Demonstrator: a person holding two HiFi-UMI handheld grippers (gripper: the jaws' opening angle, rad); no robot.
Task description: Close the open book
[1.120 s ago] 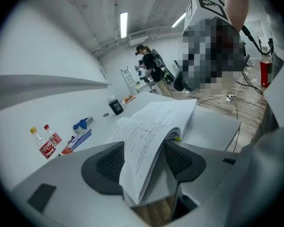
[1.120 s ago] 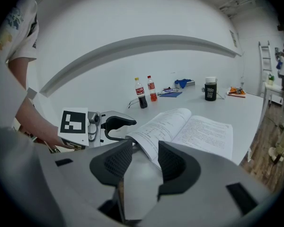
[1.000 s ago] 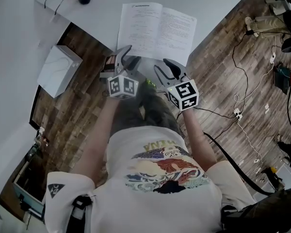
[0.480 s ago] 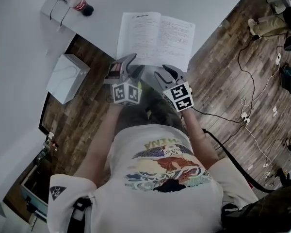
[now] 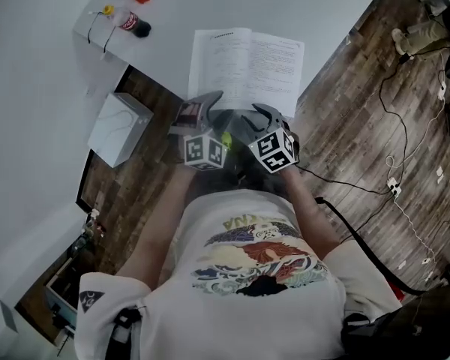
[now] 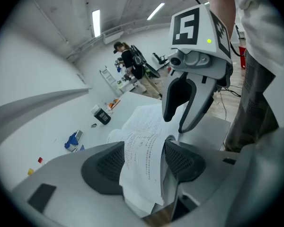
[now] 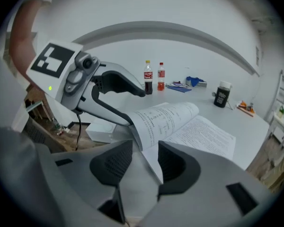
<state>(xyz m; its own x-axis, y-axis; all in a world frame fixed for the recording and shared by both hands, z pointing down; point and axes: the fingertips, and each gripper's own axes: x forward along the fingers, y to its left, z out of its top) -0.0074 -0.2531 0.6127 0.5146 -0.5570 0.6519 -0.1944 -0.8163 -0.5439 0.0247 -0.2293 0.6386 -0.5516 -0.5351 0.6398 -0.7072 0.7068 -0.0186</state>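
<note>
The open book (image 5: 247,70) lies on the white table (image 5: 322,6) near its front edge, printed pages up. My left gripper (image 5: 210,103) is open at the book's near left edge. In the left gripper view the left pages (image 6: 142,136) cross slantwise between its jaws (image 6: 143,160). The right gripper view shows those pages (image 7: 165,119) lifted in a curve, with the left gripper (image 7: 137,109) straddling their edge. The right page (image 7: 208,134) lies flat. My right gripper (image 5: 253,117) is open at the near edge, the book's bottom corner between its jaws (image 7: 146,162).
Two cola bottles (image 7: 148,84) stand at the table's far left, with a dark jar (image 7: 221,95) and small blue items (image 7: 194,82) further along. A white box (image 5: 120,130) sits on the wood floor left of me. Cables (image 5: 394,182) trail on the floor at right.
Both grippers have moved forward to the book's near edge. The left jaws now reach round the left pages.
</note>
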